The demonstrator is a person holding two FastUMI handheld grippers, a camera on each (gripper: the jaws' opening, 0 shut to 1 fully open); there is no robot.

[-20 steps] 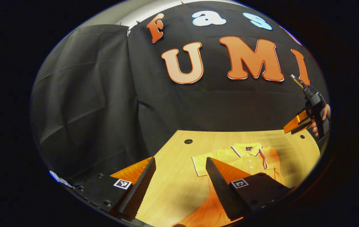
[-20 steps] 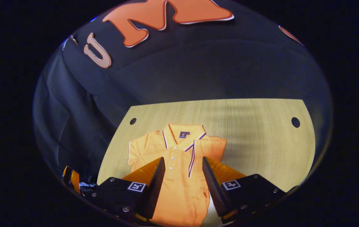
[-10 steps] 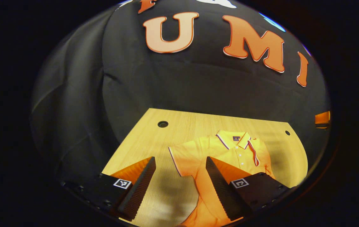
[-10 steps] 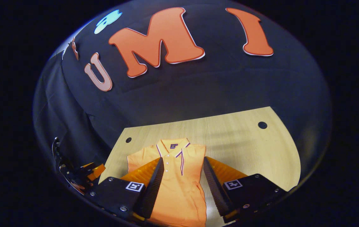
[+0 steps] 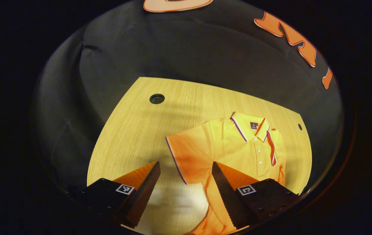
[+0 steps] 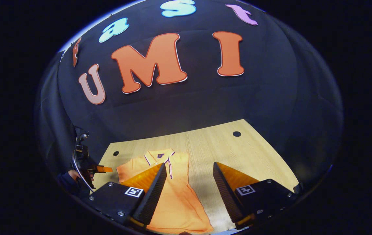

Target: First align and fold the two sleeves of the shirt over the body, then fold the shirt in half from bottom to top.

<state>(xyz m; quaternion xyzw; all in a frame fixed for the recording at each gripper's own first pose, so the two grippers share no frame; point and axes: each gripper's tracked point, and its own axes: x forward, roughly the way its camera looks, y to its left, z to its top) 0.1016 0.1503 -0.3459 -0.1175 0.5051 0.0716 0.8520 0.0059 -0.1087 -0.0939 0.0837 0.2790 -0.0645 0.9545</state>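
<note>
Here an orange polo shirt (image 5: 238, 147) lies flat on the pale wooden surface (image 5: 133, 130), collar toward the black cloth wall and hem toward the cameras. In the left gripper view the shirt sits at about four o'clock from the middle of the view; one short sleeve (image 5: 189, 153) is spread out flat toward nine o'clock, its trimmed edge running down between the fingers, while the opposite side already looks folded in over the body along the button placket. The left hand-held gripper (image 5: 184, 187) hangs above the surface with its jaws released and wide apart, nothing between them; the spread sleeve's lower corner shows in the gap, and the finger at five o'clock overlaps the shirt's body in the view, though I cannot tell whether it touches the cloth. A round hole (image 5: 157, 98) is cut into the surface at about eleven o'clock from the shirt, well apart from it, and a smaller hole (image 5: 300, 126) lies near the far edge at three o'clock. In the right gripper view the shirt (image 6: 173, 195) lies at about seven o'clock, running down under the finger on that side. The right hand-held gripper (image 6: 189, 189) is likewise released, jaws spread and holding nothing, with bare wood in the gap. At nine o'clock in that view, the left hand-held gripper appears farther off, with a person's hand (image 6: 75, 175) holding it beside the surface's edge.
</note>
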